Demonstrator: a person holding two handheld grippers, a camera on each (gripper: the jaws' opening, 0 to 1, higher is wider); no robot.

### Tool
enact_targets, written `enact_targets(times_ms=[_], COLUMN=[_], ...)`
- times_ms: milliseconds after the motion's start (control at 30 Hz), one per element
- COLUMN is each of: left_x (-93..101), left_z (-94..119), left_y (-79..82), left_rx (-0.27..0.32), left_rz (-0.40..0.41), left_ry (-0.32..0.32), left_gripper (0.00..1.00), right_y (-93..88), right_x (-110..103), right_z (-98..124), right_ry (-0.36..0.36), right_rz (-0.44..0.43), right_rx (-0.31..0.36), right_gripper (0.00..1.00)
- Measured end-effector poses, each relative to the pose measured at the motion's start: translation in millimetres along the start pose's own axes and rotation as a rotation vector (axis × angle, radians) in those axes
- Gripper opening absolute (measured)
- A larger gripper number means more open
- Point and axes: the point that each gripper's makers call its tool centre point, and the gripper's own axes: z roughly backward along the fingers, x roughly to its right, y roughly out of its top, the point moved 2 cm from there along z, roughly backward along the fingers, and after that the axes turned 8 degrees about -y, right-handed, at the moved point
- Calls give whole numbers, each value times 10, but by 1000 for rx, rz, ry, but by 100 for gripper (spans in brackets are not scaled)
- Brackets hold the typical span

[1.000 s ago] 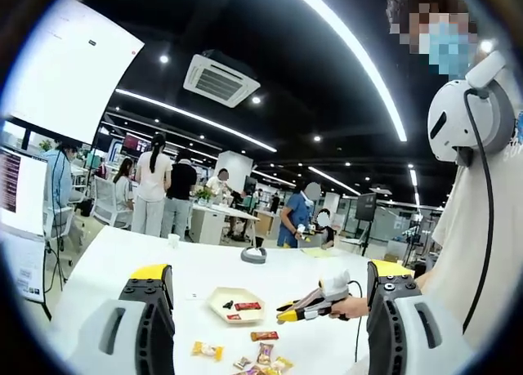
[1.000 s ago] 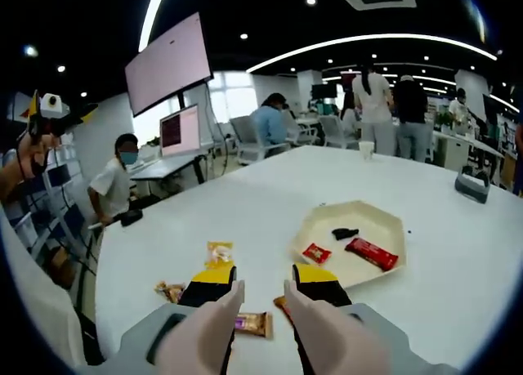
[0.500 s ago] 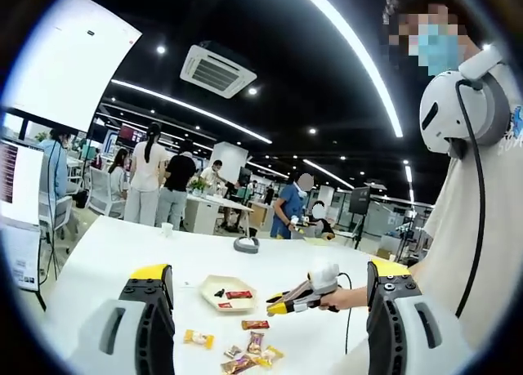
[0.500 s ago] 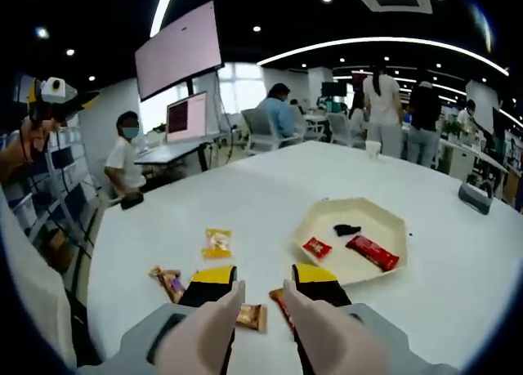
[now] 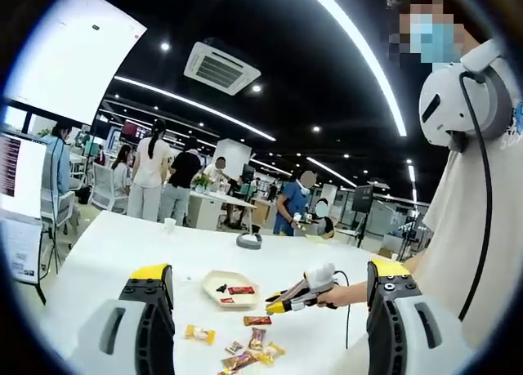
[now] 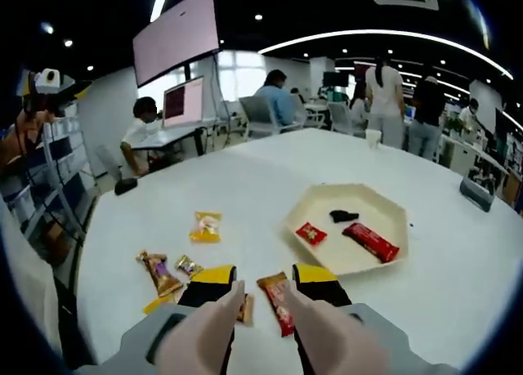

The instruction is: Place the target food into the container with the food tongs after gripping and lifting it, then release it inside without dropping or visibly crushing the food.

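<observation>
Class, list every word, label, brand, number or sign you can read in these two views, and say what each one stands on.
None can be read.
Snack wrappers on the white table: print too blurred.
Red packets in the cream tray: print too small.
Wall screen: washed out.
Laptop screen: text too small.

From my right gripper view, the tray (image 6: 359, 228) on the table (image 6: 245, 179) holds three snacks. Left of the tray lie loose wrappers (image 6: 205, 226); one bar (image 6: 278, 301) lies nearer me.
</observation>
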Motion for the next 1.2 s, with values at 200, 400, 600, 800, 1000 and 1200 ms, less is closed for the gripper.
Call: enact_targets(times_ms=[200,400,600,800,1000,1200], left_x=[-27,-66,-131,-128,-190,-194], left_z=[-41,-49,-2,-6,77,141], left_y=[42,81,158,174,193,142], left_rx=[2,-18,6,-25,-1,38], left_rz=[-4,-10,-18,-24,-15,20], left_ry=[0,0,14,2,27,47], left_gripper=[99,99,99,99,99,99], right_y=[-47,-125,-275,-289,-331,-385], right_x=[2,27,53,71,132,139], right_z=[-77,-144,-257,-352,-455,-505], right_ry=[28,34,51,58,51,51], right_rz=[38,73,75,72,53,24], right_rx=[-20,-41,-93,-105,-128,-147], right_gripper=[27,27,26,26,26,26])
